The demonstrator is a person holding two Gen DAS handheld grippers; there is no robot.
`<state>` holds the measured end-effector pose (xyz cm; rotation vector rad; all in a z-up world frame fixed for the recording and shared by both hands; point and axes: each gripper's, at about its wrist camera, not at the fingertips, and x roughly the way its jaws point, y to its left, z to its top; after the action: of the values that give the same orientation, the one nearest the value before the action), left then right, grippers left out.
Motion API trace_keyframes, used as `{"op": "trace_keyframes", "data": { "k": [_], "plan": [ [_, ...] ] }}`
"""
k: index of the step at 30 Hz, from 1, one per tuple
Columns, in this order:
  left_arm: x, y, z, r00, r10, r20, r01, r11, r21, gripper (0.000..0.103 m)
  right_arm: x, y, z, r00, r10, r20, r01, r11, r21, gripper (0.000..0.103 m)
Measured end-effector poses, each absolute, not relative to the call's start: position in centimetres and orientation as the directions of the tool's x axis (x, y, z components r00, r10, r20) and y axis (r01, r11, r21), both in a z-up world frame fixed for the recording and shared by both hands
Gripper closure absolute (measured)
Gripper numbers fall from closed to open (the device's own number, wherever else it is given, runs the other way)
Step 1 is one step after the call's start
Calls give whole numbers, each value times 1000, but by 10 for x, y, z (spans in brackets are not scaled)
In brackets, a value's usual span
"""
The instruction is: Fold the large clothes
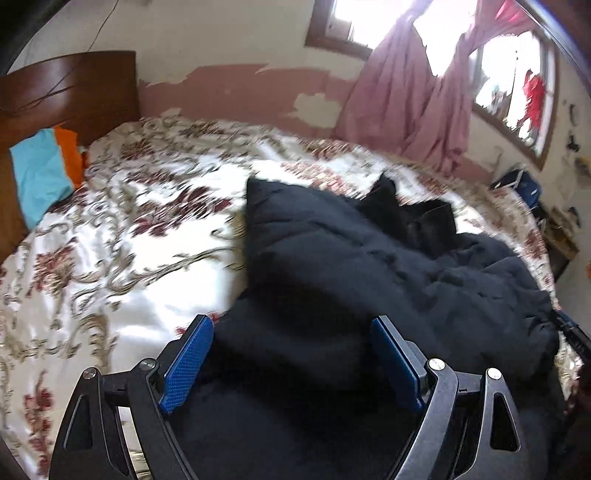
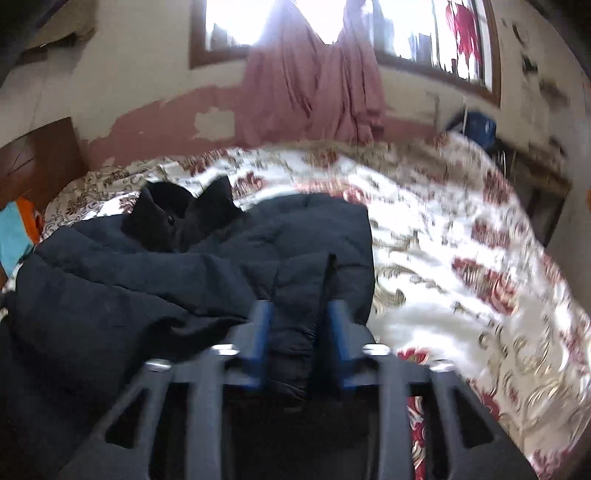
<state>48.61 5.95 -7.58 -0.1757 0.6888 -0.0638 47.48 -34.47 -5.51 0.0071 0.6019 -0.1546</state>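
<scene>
Two tools: both in my views, one per hand, both over the bed.
Left tool (image 1: 291, 354): I see it spread wide, blue pads (image 1: 186, 363) well apart, nothing caught between them; it hovers above the near part of the coat.
Right tool (image 2: 297, 332): fingers drawn close and pinching a bunched fold of the coat; dark fabric fills the gap between the blue pads (image 2: 260, 332).
Black padded coat (image 1: 369, 266): a big quilted heap lying on the bed, along its near edge in my left view; one squared corner juts out toward the middle of the bed.
Coat from the right (image 2: 184, 266): it covers the near-left part of the bed, with the pinched fold at its right margin, next to bare bedspread.
Collar area (image 2: 177, 218): a darker, crumpled part sticks up on the far side of the heap; I can't tell exactly what part it is.
Bed (image 1: 122, 229): white spread with red and tan floral print, bare on the headboard side of the coat.
Headboard (image 1: 70, 92): dark wood, at the head end of the bed.
Folded clothes (image 1: 40, 173): a turquoise piece and an orange one, by the headboard corner, well apart from the coat.
Pink curtain (image 2: 317, 85): hanging at the bright window (image 2: 229, 26) beyond the far edge.
Picture quality: blurred in both views, so fine detail is lost.
</scene>
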Motion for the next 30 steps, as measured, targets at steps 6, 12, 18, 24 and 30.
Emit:
{"op": "trace_keyframes", "data": {
  "k": [6,12,18,24,30],
  "plan": [
    [495,8,-79,762,-107,-639,81,994,-69,17,473,-301,-41,857,-119,-501,43,986,-161,45],
    [505,-20,-97,744,40,-667,59,990,125,13,493,-282,-70,774,-40,-632,-77,985,-157,46],
    [515,-20,-111,712,79,-697,40,988,152,4,503,-286,-91,713,-29,-701,-89,987,-131,46],
    [515,-19,-120,723,93,-685,30,986,166,0,506,-291,-106,706,-29,-707,-87,988,-128,46],
    [511,-10,-114,735,37,-677,46,993,104,0,507,-290,-105,715,-20,-699,-92,988,-122,45]
  ]
}}
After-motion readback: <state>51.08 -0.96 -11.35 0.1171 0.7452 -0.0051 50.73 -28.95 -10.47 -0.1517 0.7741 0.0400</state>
